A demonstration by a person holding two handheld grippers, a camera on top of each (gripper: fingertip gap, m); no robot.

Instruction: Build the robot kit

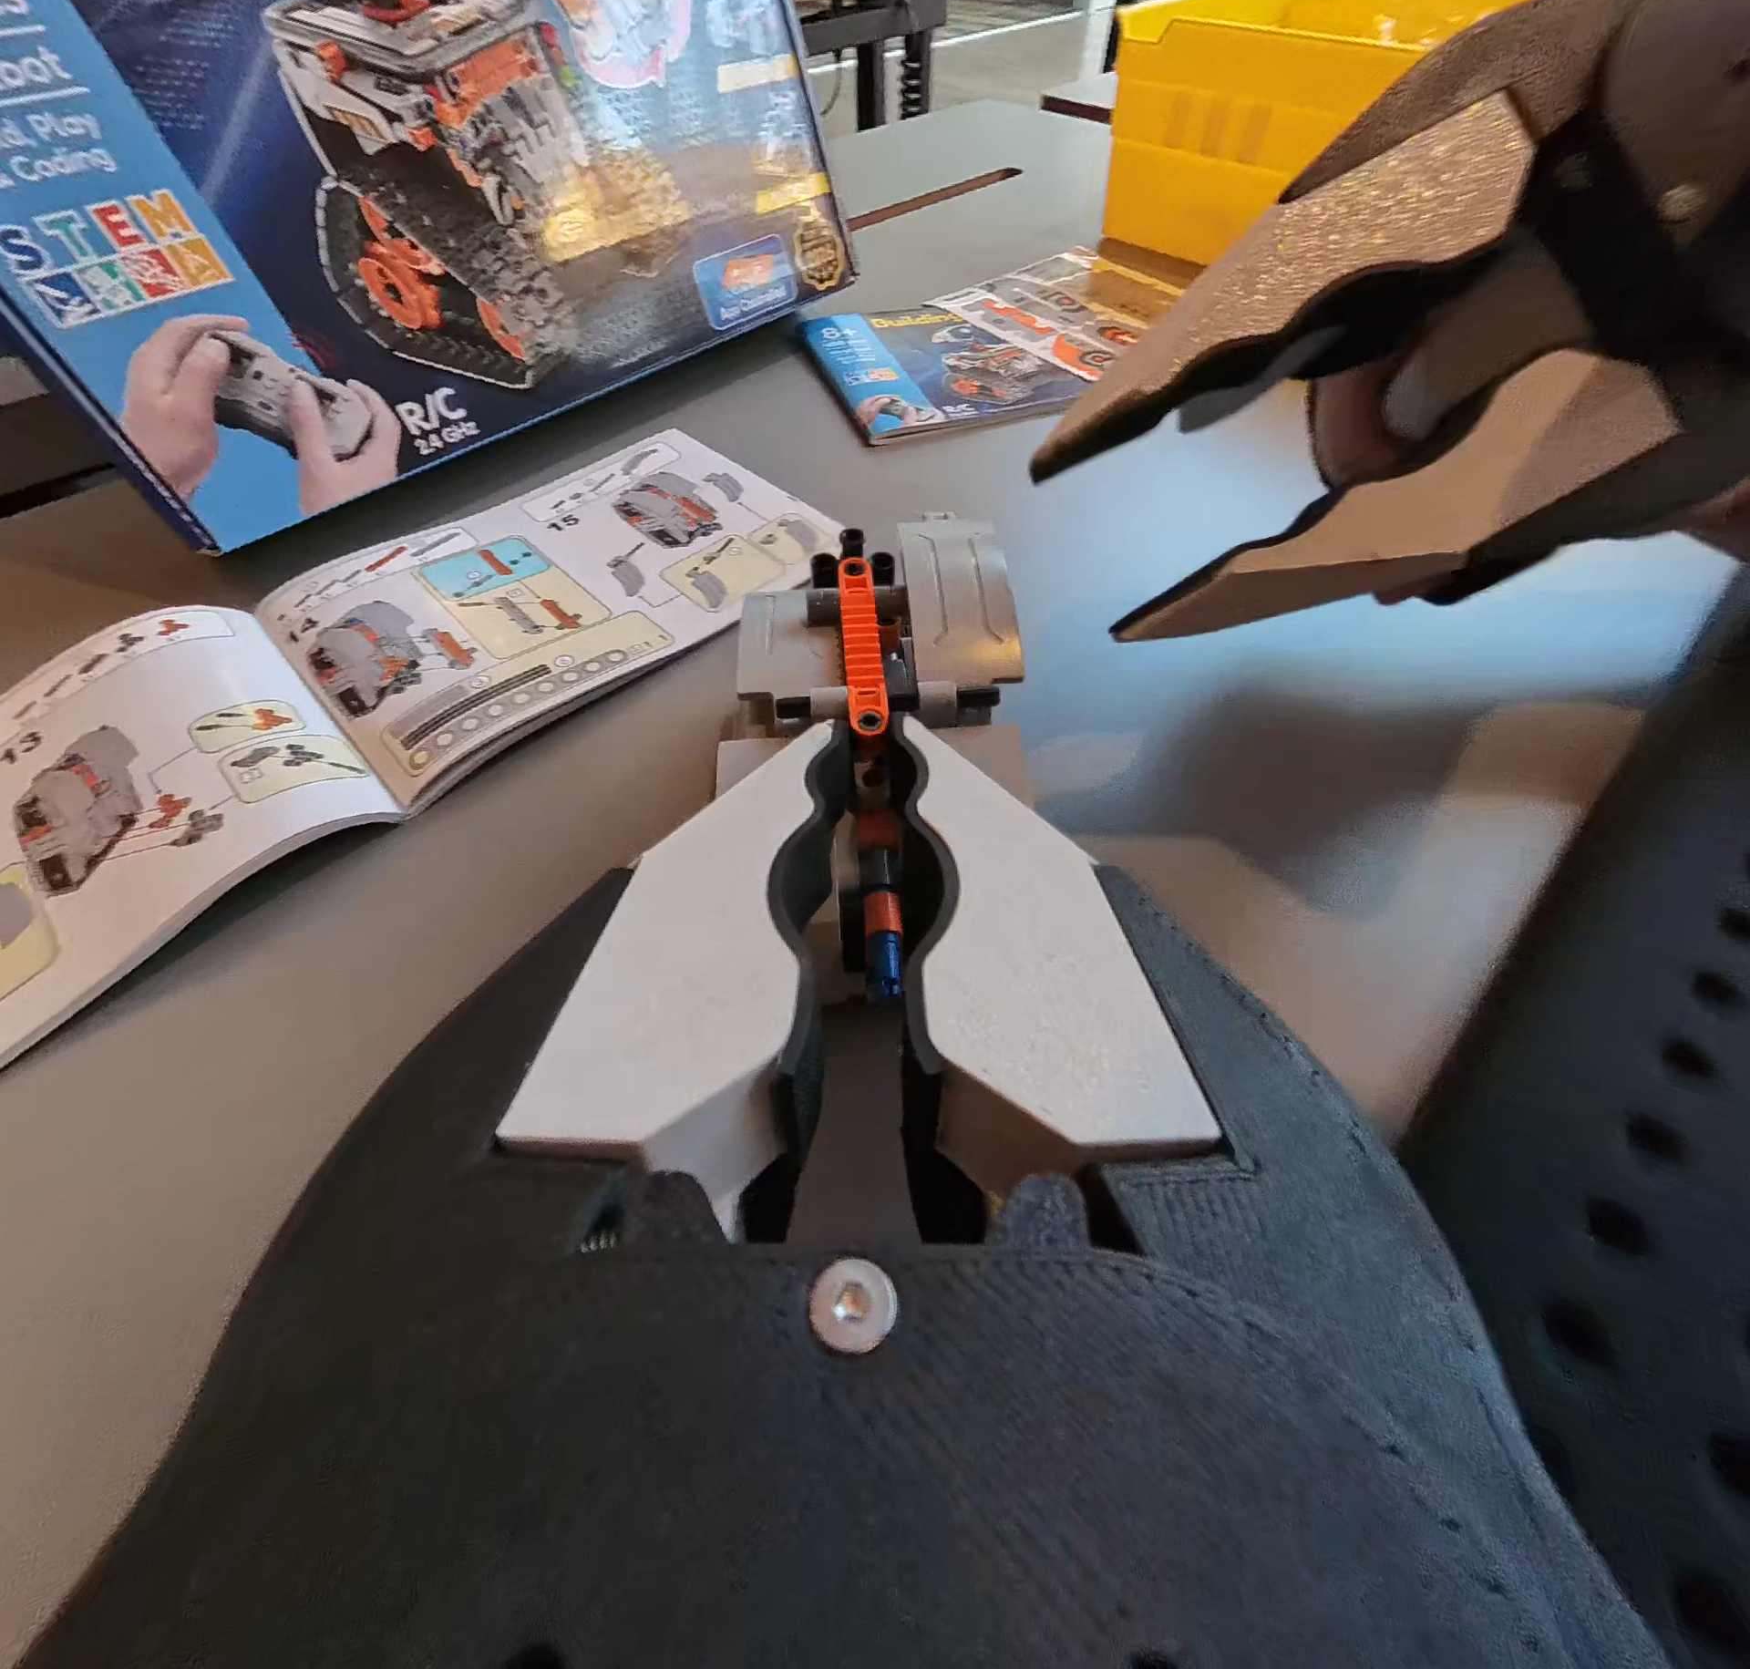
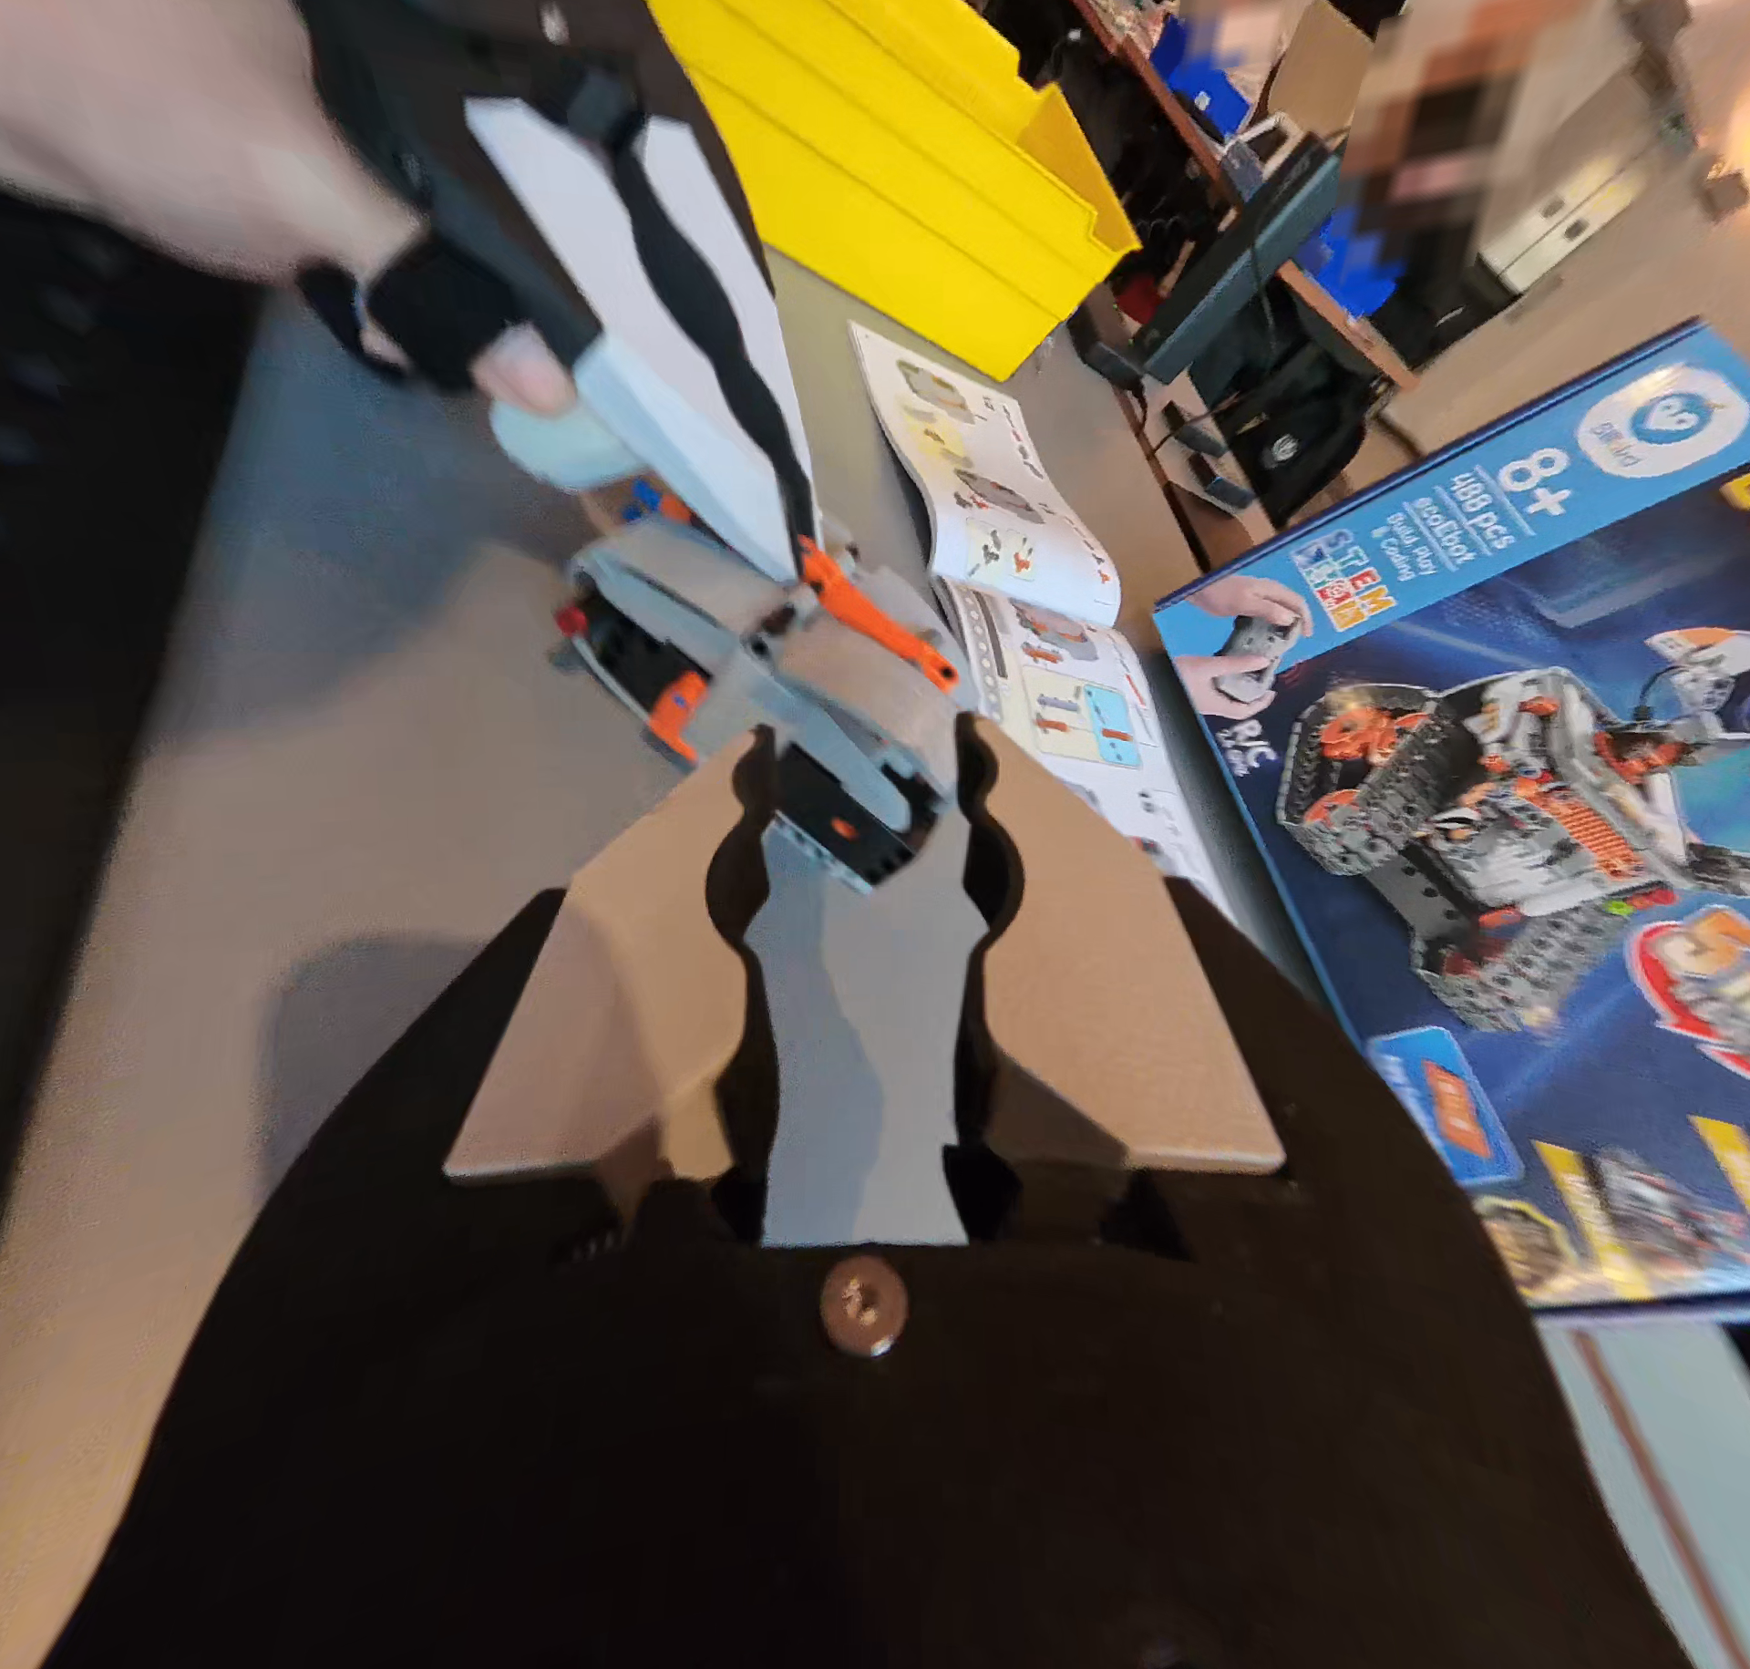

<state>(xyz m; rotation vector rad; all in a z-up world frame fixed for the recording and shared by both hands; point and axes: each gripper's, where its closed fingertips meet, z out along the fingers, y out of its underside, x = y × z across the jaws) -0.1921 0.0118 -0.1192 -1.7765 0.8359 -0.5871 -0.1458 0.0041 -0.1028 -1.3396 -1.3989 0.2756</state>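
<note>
Tongs, two: left [image 1: 866, 752] clenched on one brick model [image 1: 876, 639], right [image 2: 866, 752] released.

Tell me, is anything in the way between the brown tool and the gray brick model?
Nothing visible is. The open right tool points straight at the gray brick model, which sits right at its fingertips. The left tool pinches the model's orange beam from the far side, out of the way.

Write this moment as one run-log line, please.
left hand-held gripper: shut on orange beam | right hand-held gripper: open, beside grey model
</note>
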